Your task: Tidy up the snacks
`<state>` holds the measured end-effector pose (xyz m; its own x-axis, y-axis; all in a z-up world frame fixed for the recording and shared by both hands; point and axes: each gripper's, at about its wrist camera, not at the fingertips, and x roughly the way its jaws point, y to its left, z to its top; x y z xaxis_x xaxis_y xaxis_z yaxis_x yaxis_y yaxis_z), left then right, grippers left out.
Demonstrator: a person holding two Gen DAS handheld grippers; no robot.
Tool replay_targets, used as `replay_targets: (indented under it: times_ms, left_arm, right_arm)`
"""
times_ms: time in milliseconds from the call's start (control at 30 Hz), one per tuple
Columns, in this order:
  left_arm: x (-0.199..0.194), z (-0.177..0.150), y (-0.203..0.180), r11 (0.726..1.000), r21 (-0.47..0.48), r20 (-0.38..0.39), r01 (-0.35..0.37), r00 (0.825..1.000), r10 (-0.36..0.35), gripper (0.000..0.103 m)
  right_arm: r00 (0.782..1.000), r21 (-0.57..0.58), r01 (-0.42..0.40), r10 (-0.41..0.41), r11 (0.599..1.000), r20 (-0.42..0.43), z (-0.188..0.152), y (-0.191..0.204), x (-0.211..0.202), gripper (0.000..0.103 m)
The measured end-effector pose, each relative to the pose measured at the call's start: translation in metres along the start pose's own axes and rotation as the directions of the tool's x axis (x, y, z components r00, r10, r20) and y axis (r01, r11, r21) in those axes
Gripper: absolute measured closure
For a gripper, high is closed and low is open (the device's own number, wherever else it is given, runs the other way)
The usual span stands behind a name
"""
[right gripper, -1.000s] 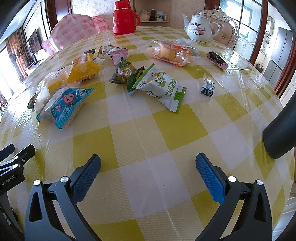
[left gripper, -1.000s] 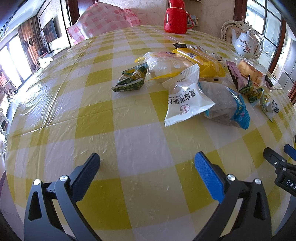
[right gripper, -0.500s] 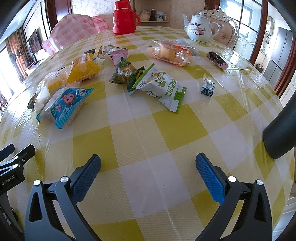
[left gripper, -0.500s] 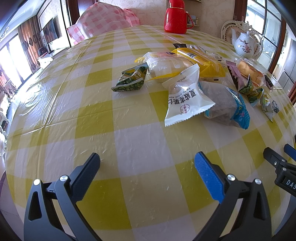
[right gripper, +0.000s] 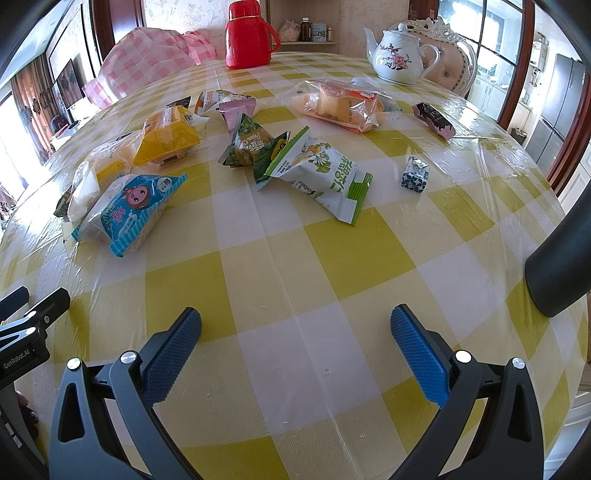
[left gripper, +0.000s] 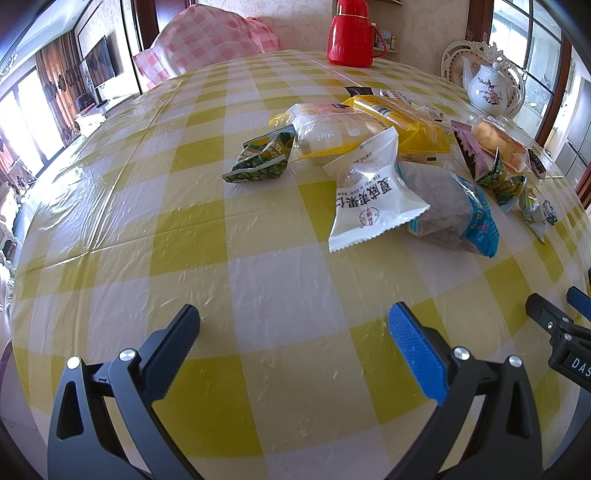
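Several wrapped snacks lie scattered across the yellow-and-white checked table (left gripper: 184,229). In the left wrist view, a white packet with red print (left gripper: 371,194) lies nearest, beside a blue-edged packet (left gripper: 450,212), a green packet (left gripper: 260,160) and a yellow packet (left gripper: 402,123). My left gripper (left gripper: 293,319) hangs open over bare cloth, well short of them. From the right wrist, I see a blue pig-print packet (right gripper: 129,212), a green-and-white packet (right gripper: 321,171), a clear cake packet (right gripper: 341,103) and a small blue-white sweet (right gripper: 415,174). My right gripper (right gripper: 295,321) is open, holding nothing.
A red thermos (right gripper: 248,35) and a white flowered teapot (right gripper: 397,55) stand at the table's far side. A pink checked bundle (left gripper: 207,40) sits behind the far left edge. A dark rounded bar (right gripper: 557,266) crosses the right of the right wrist view.
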<state>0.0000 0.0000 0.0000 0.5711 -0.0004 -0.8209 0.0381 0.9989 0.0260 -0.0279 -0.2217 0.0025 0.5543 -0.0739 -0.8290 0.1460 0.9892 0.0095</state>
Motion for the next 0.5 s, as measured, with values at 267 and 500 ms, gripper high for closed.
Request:
replay_targets:
  times_ms: [267, 500]
  left_arm:
    - [0.0000, 0.0000, 0.0006, 1.000, 0.000, 0.000, 0.000, 1.000, 0.000, 0.001]
    - [-0.0002, -0.0003, 0.0008, 1.000, -0.002, 0.000, -0.003, 1.000, 0.003, 0.001]
  right_arm:
    - [1.000, 0.000, 0.000, 0.000, 1.000, 0.000, 0.0006, -0.0001, -0.0002, 0.004]
    - [1.000, -0.008, -0.004, 0.004, 1.000, -0.001, 0.0032, 0.0016, 0.0011, 0.004]
